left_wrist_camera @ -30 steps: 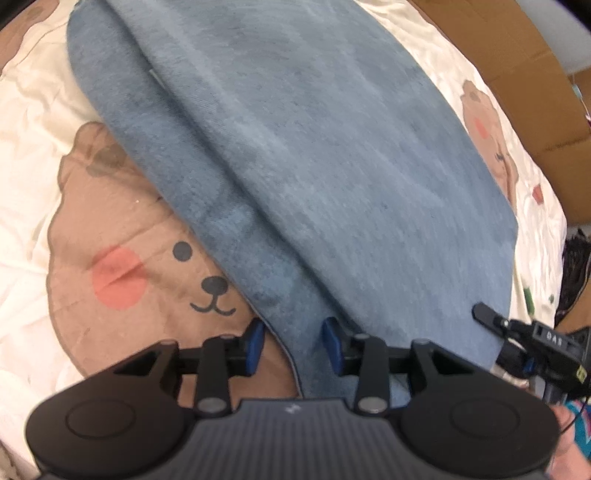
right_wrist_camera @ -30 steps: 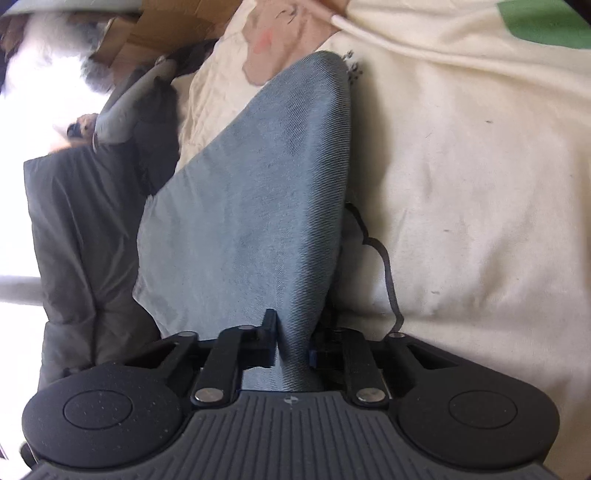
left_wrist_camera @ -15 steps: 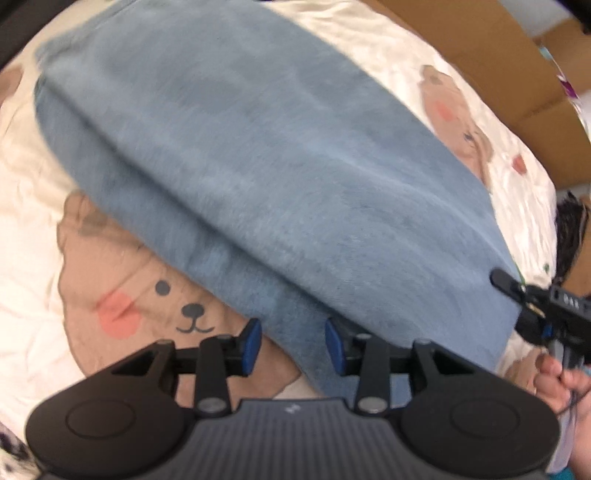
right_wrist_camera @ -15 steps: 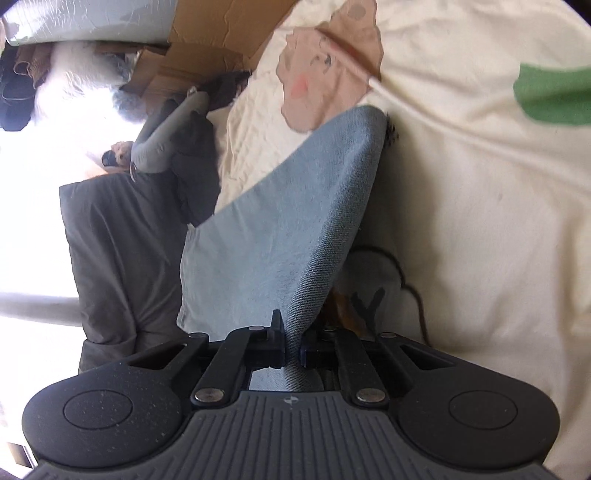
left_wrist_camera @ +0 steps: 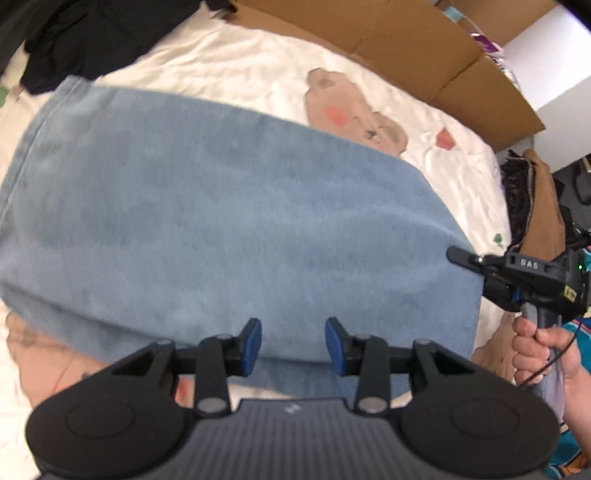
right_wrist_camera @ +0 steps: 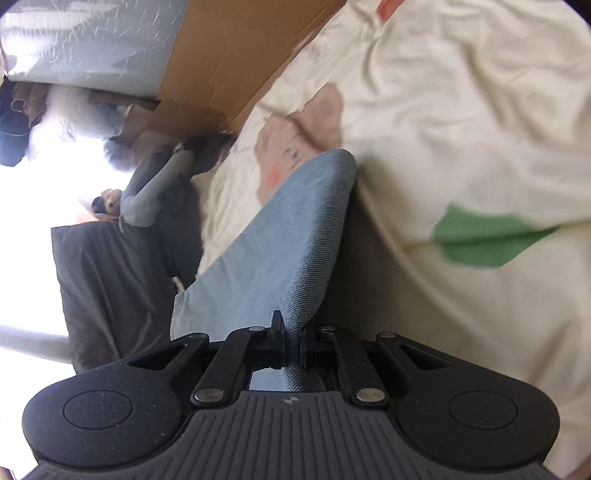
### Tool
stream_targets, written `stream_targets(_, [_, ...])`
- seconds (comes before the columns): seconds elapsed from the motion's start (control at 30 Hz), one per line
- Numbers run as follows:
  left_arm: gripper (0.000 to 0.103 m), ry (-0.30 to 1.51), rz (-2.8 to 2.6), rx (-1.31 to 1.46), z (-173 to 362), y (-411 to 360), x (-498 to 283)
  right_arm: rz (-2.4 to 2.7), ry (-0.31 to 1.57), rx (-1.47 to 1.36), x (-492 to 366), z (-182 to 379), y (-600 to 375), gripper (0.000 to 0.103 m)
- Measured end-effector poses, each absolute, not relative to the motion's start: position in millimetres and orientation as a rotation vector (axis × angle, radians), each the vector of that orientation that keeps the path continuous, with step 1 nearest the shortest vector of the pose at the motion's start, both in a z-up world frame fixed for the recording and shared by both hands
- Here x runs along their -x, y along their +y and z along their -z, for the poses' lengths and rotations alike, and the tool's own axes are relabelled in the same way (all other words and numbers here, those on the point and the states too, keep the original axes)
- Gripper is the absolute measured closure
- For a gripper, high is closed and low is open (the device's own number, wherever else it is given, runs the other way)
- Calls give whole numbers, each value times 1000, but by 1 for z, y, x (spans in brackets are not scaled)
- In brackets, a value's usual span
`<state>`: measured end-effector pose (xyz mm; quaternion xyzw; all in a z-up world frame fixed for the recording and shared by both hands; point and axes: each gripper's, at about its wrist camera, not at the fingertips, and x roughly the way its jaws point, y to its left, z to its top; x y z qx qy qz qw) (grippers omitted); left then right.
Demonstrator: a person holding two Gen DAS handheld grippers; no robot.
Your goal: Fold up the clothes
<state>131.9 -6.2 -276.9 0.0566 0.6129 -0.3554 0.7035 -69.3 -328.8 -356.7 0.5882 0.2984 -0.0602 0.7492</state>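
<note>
A blue denim garment (left_wrist_camera: 229, 229) lies folded across a cream bedsheet (left_wrist_camera: 258, 66) printed with brown bears. My left gripper (left_wrist_camera: 293, 341) hangs open just above the garment's near edge, its blue pads clear of the cloth. At the right of the left wrist view, the right gripper (left_wrist_camera: 465, 256) pinches the garment's right corner, held by a hand (left_wrist_camera: 539, 350). In the right wrist view the right gripper (right_wrist_camera: 291, 343) is shut on the blue garment (right_wrist_camera: 280, 240), whose lifted edge runs away from the jaws.
Flattened cardboard (left_wrist_camera: 406, 48) lines the far side of the bed. Dark clothing (left_wrist_camera: 74, 33) is piled at the far left corner. A dark grey cloth (right_wrist_camera: 107, 288) hangs off the bed's side. A green patch (right_wrist_camera: 484, 240) marks the sheet.
The left gripper has pulled back and turned, so the whole folded garment now shows. The right gripper has carried its held corner further across the sheet, still shut.
</note>
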Motion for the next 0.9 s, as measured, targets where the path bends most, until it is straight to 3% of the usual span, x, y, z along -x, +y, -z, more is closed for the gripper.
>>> stream_targets(0.33, [62, 1305, 813, -92, 255, -6, -124, 209, 664, -1247, 104, 344, -376, 98])
stream_targets(0.9, [62, 1286, 868, -76, 280, -56, -135, 329, 721, -1133, 146, 305, -433, 98])
